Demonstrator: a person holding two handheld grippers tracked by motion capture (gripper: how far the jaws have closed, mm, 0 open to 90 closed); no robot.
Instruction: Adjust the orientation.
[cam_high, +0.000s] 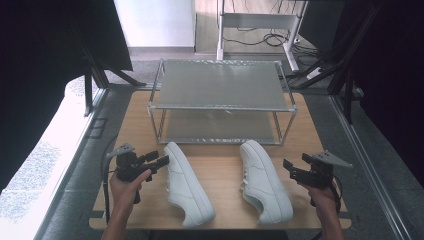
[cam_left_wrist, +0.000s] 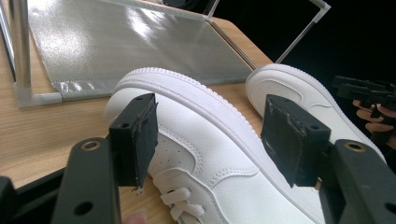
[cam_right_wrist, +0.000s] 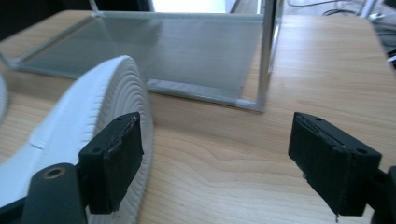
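Two white sneakers lie on the wooden table (cam_high: 220, 165), in front of a two-tier metal-framed shelf rack (cam_high: 220, 85) that stands at the table's far half. The left sneaker (cam_high: 187, 185) and the right sneaker (cam_high: 265, 182) lie side by side, well apart, with their toes toward the person and their heels close to the rack's lower shelf. The left gripper (cam_high: 161, 161), held in the person's left hand (cam_high: 125, 187), sits just beside the heel end of the left sneaker; its fingers (cam_left_wrist: 135, 140) stand wide apart, and in the left gripper view the sneaker's side and collar show between them, the pads not pressing on it. Whether a finger touches the shoe cannot be told. The right gripper (cam_high: 289, 167), held in the right hand (cam_high: 322, 197), is near the outer side of the right sneaker, a little apart from it. Its fingers (cam_right_wrist: 114, 161) are likewise spread wide, with bare table between them; in the right gripper view the sneaker's ribbed sole edge lies just beside the left-hand finger. Nothing is held by either gripper.
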